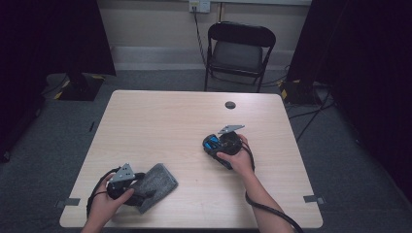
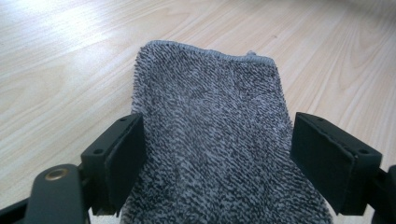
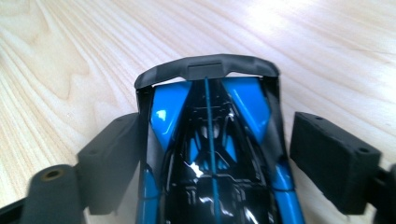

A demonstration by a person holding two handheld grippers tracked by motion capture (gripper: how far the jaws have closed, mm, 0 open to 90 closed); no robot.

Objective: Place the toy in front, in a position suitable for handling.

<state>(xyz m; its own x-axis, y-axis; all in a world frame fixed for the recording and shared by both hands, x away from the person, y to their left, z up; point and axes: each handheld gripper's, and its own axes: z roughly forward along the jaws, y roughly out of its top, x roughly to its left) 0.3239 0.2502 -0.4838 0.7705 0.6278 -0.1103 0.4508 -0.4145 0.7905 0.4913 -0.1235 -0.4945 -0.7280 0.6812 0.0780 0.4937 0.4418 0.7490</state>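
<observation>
Between the right tool's (image 3: 215,158) wide-open jaws, unheld: blue toy car (image 3: 212,154), long axis running straight ahead.

We hold the left gripper (image 1: 138,193) low at the near left, jaws spread, pads (image 2: 122,158) apart; the right gripper (image 1: 214,145) sits mid-right, jaws wide, right pad (image 3: 327,154) clear, forearms entering from below
</observation>
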